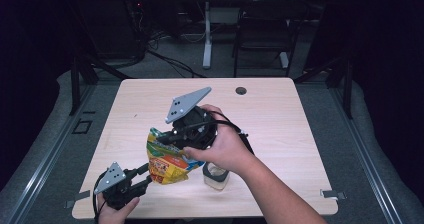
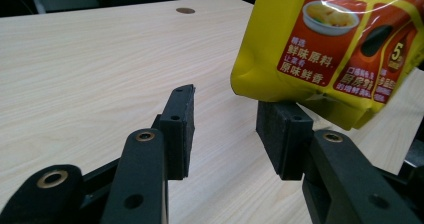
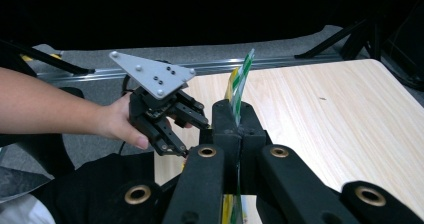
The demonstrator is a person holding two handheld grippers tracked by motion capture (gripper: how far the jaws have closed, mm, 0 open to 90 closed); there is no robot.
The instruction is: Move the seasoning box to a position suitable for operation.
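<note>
A yellow snack bag (image 1: pixel 167 164) with red and green print hangs over the table, and my right gripper (image 1: pixel 167 139) is shut on its top edge. In the right gripper view the black jaws (image 3: pixel 235 119) are pressed together on the bag's thin edge (image 3: pixel 240 79). My left gripper (image 1: pixel 146 175) is at the table's near left corner, open, with its jaws pointing at the bag's lower left. In the left gripper view the gap between the jaws (image 2: pixel 225 129) holds nothing, and the bag's lower corner (image 2: pixel 325 44) hangs just above the right pad without being gripped.
A small clear jar (image 1: pixel 216 176) with a dark rim stands on the wooden table (image 1: pixel 280 119), just right of the bag and under my right forearm. A round cable hole (image 1: pixel 241 90) sits near the far edge. Beyond the table are a chair and desk legs.
</note>
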